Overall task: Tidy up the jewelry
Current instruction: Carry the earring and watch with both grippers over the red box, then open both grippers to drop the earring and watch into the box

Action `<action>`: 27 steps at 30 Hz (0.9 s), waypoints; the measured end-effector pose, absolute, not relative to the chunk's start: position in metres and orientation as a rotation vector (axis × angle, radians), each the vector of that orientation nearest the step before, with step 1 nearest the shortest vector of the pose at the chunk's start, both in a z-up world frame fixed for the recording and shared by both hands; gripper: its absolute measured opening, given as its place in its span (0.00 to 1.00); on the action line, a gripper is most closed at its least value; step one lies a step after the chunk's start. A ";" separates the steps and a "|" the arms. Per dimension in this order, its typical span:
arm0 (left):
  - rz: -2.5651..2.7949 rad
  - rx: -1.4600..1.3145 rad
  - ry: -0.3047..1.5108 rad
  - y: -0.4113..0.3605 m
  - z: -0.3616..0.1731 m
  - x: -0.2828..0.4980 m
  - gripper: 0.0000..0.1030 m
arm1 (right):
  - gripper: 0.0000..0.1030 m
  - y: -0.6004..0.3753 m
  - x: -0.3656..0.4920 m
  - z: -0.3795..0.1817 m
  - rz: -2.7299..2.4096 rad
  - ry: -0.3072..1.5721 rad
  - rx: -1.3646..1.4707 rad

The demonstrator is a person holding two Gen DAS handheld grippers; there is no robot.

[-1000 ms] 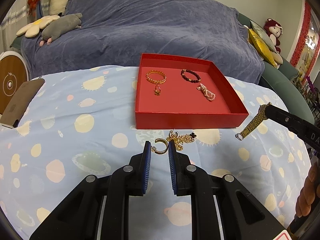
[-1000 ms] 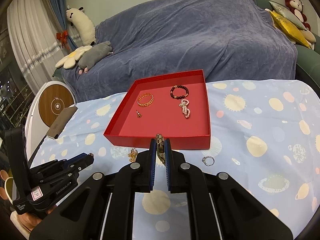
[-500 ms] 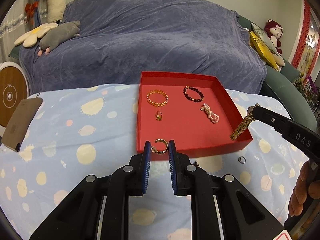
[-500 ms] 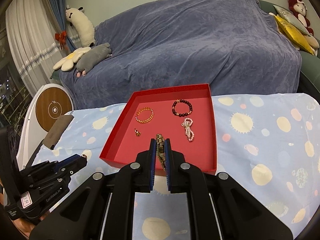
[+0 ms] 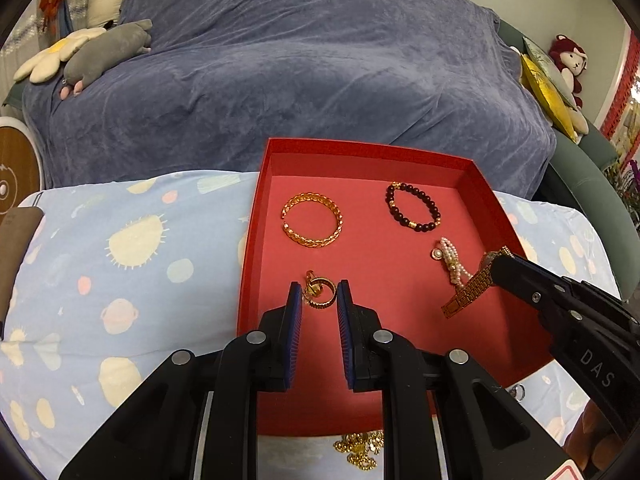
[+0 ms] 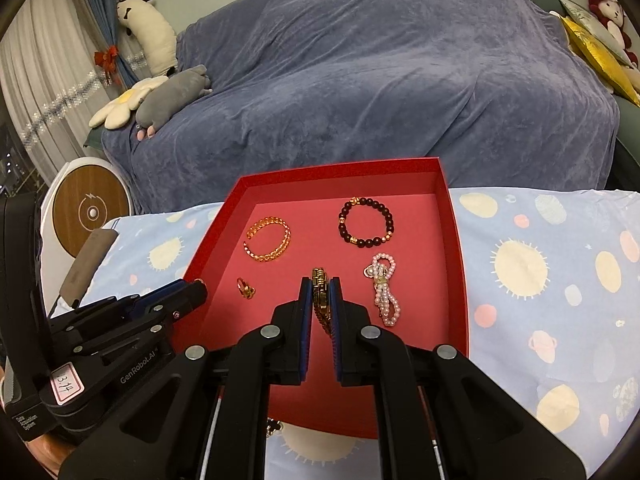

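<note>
A red tray (image 5: pixel 248 264) lies on the spotted blue tablecloth with a gold bangle (image 5: pixel 313 225), a dark bead bracelet (image 5: pixel 414 207), a pearl piece (image 5: pixel 450 260) and a small gold ring (image 6: pixel 246 288) in it. My left gripper (image 5: pixel 319 300) is shut on an open gold ring (image 5: pixel 323 301), held over the tray's near left part. My right gripper (image 6: pixel 321 296) is shut on a gold watch band (image 6: pixel 320 286), which hangs over the tray beside the pearl piece (image 6: pixel 384 288). In the left wrist view that band (image 5: pixel 468 292) dangles from the right gripper's tip.
A gold chain (image 5: pixel 360 446) and a small silver ring (image 5: pixel 519 391) lie on the cloth in front of the tray. A brown flat case (image 6: pixel 86 268) rests at the table's left edge. A blue-covered sofa (image 6: pixel 360 80) with plush toys stands behind.
Both grippers have moved forward from above the tablecloth to above the red tray, each still carrying its piece. The tray looks closer and larger.
</note>
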State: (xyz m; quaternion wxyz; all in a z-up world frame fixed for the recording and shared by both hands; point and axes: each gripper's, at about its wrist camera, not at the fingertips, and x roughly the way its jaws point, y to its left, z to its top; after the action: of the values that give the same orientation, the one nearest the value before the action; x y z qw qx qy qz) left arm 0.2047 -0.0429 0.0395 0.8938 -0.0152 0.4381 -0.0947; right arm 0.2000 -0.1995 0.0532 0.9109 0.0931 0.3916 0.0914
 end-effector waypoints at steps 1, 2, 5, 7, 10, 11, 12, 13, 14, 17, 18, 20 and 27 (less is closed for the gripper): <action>-0.192 -0.029 0.916 -0.043 0.036 0.208 0.15 | 0.08 -0.200 0.203 0.049 0.185 0.815 0.195; -0.191 -0.027 0.923 -0.043 0.033 0.209 0.15 | 0.08 -0.201 0.205 0.047 0.182 0.820 0.195; -0.187 -0.027 0.938 -0.043 0.027 0.214 0.15 | 0.08 -0.203 0.211 0.040 0.174 0.839 0.189; -0.183 -0.032 0.955 -0.042 0.023 0.216 0.17 | 0.09 -0.207 0.210 0.040 0.151 0.831 0.195; -0.166 -0.030 0.965 -0.041 0.022 0.217 0.30 | 0.24 -0.210 0.205 0.051 0.122 0.789 0.170; -0.164 -0.034 0.958 -0.040 0.024 0.216 0.36 | 0.32 -0.210 0.201 0.057 0.113 0.767 0.157; -0.170 -0.042 0.954 -0.039 0.026 0.215 0.39 | 0.34 -0.211 0.197 0.062 0.110 0.753 0.151; -0.160 -0.042 0.947 -0.038 0.030 0.214 0.45 | 0.34 -0.211 0.193 0.067 0.113 0.742 0.150; -0.150 -0.039 0.936 -0.038 0.035 0.211 0.48 | 0.34 -0.213 0.189 0.071 0.119 0.737 0.154; -0.160 -0.029 0.903 -0.038 0.049 0.199 0.50 | 0.34 -0.213 0.172 0.083 0.135 0.722 0.143; -0.163 -0.026 0.890 -0.038 0.054 0.194 0.50 | 0.34 -0.213 0.165 0.086 0.137 0.716 0.135; -0.167 -0.020 0.875 -0.036 0.064 0.183 0.52 | 0.34 -0.213 0.152 0.091 0.144 0.712 0.138; -0.153 0.025 0.830 -0.026 0.074 0.122 0.55 | 0.34 -0.213 0.097 0.090 0.187 0.721 0.165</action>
State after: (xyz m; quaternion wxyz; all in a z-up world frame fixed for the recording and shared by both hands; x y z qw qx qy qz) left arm 0.1224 -0.0265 0.0742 0.9123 0.0119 0.4026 -0.0740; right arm 0.0972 -0.2128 0.0903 0.9282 0.0804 0.3517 0.0913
